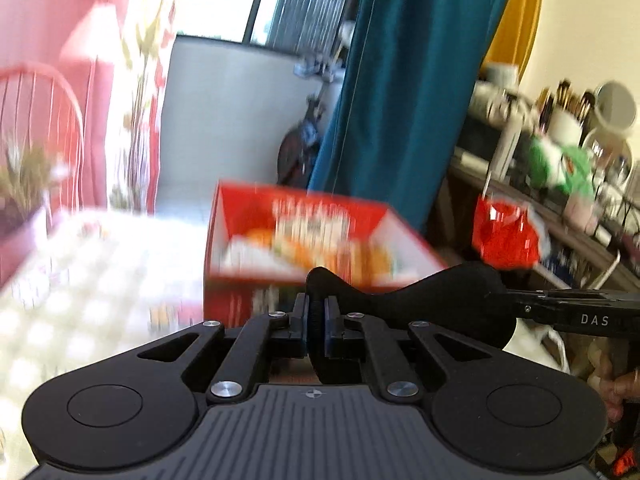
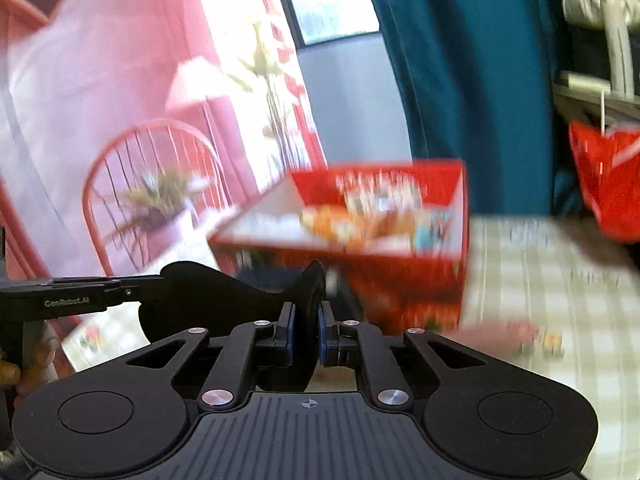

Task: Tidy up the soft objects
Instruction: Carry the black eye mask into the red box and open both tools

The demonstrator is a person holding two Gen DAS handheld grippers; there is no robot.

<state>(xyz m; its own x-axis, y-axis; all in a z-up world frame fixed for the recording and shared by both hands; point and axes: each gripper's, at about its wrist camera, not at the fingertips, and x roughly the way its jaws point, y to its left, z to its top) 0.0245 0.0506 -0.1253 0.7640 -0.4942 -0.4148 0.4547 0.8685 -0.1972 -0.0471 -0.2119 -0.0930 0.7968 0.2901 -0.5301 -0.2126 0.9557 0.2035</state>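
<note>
Both grippers — left (image 1: pixel 316 320), right (image 2: pixel 308 330) — clamp one black soft piece (image 1: pixel 420 300); red box (image 1: pixel 304 232) just beyond.

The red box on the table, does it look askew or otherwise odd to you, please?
Yes. The red box sits tilted, its open top uneven, with jumbled items inside. Both the left gripper and right gripper pinch one black soft object before it.
</note>
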